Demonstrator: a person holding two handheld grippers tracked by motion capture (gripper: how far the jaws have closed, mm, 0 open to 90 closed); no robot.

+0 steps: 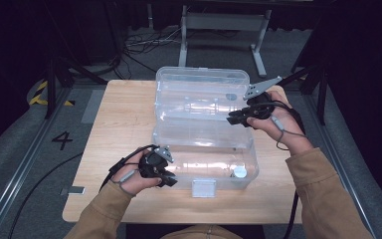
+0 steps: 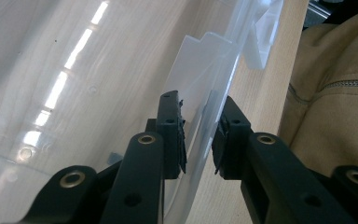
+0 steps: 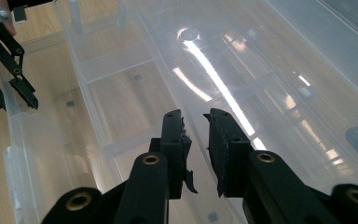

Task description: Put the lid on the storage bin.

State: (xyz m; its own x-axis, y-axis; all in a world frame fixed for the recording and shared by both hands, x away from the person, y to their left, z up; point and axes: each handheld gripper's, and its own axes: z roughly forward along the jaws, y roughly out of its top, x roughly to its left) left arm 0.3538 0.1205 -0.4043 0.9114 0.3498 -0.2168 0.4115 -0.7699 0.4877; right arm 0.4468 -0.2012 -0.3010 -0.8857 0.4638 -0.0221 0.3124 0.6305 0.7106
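The left gripper (image 2: 198, 140) is sitting at the near left corner of the clear plastic box (image 1: 205, 149). Its two black jaws are standing on either side of the box's thin wall, one inside and one outside. A small gap is showing between each pad and the plastic, so the jaws are not squeezing the wall. In the high view this gripper (image 1: 166, 179) is lying in the person's left hand (image 1: 132, 178), low by the box's near left side.

The right gripper (image 3: 196, 140) is hanging over the open box with its jaws a little apart. Nothing is sitting between them, so they are holding nothing. In the high view it (image 1: 235, 118) is pointing left from the person's right hand (image 1: 278, 124), above the far right part of the box, close to the hinge line.

The box is sitting in the middle of the wooden worktop (image 1: 114, 129). Its lid (image 1: 201, 87) is lying open on the far side. A white latch (image 1: 202, 188) is sticking out on the near wall. A small round white thing (image 1: 238, 172) is lying inside near the right corner. Tan sleeves (image 1: 323, 194) are coming in from the near edge. Black cables (image 1: 144, 42) and a grey metal stand (image 1: 224, 22) are sitting on the floor beyond the worktop.
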